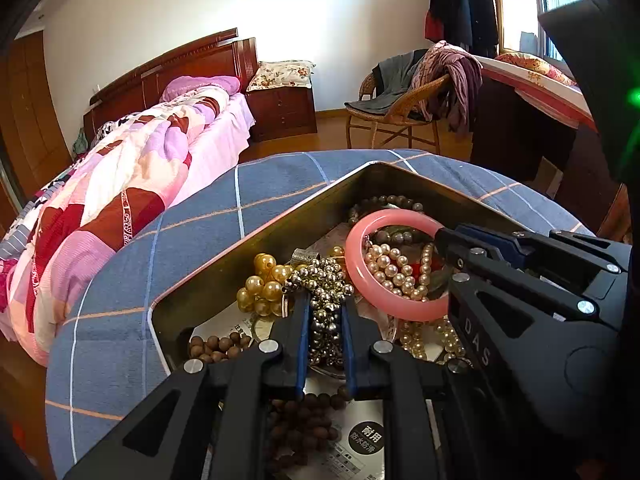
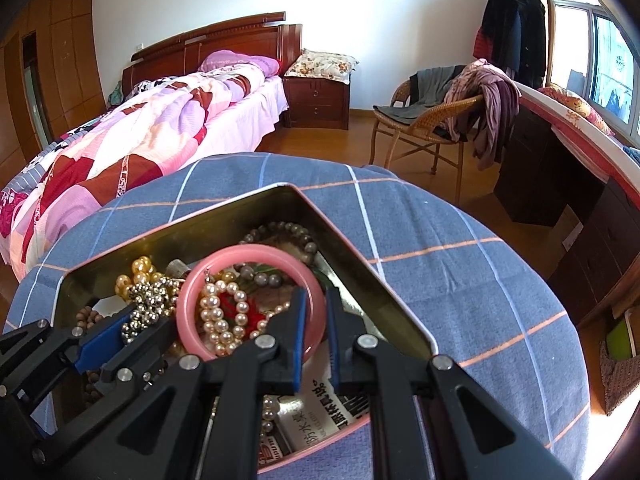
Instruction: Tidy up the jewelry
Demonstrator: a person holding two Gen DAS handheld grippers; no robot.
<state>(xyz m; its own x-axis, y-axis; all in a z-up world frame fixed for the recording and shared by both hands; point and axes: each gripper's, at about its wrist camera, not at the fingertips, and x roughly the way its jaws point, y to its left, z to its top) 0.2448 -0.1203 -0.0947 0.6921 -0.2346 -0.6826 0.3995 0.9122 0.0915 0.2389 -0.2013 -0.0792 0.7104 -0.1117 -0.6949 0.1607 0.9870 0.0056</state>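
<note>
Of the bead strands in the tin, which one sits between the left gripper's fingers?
The silver metal-bead strand: shiny metallic balls, unlike the big gold pearls, white pearls and brown wooden beads.

Both the left gripper (image 1: 325, 312) and right gripper (image 2: 316, 312) are black plastic with blue finger pads, silver round screws, and white "DAS" lettering.

Bright window (image 2: 600, 52) daylight, fisheye-warped edges.

Your left gripper (image 1: 325, 307) has its fingers (image 1: 301, 330) clamped on the silver bead chain (image 1: 327, 280) in the metal tray (image 1: 256, 236), while the right gripper (image 1: 448, 250) pinches the pink bangle (image 1: 394, 307) just beside it.
</note>
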